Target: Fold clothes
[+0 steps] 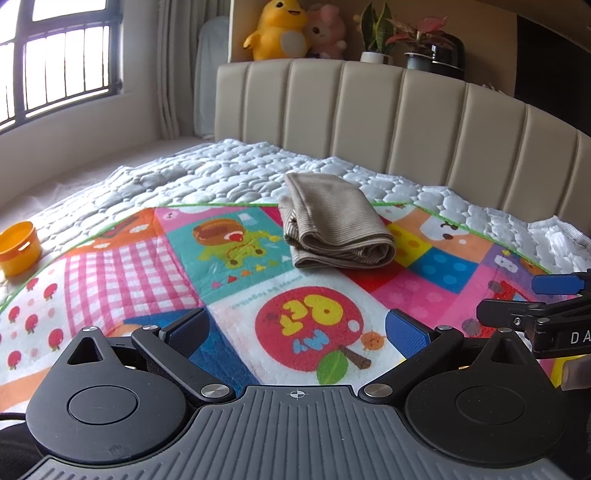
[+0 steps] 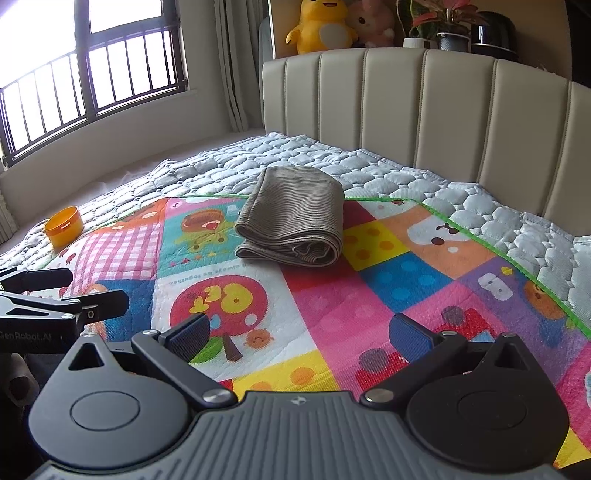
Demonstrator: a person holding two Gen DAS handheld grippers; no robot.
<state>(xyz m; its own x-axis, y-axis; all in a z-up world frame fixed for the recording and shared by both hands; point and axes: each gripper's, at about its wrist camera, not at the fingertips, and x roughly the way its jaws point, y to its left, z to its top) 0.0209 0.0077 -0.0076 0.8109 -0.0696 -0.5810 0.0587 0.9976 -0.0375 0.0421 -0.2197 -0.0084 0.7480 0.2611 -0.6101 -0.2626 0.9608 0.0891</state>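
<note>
A beige ribbed garment lies folded into a compact bundle on the far part of a colourful patchwork mat; it also shows in the right wrist view on the same mat. My left gripper is open and empty, held above the mat well short of the garment. My right gripper is open and empty, also short of the garment. The right gripper shows at the right edge of the left wrist view; the left gripper shows at the left edge of the right wrist view.
An orange tub sits on the white quilted bedcover at the left, also in the right wrist view. A beige padded headboard stands behind, with plush toys and potted plants on the ledge above. A barred window is at the left.
</note>
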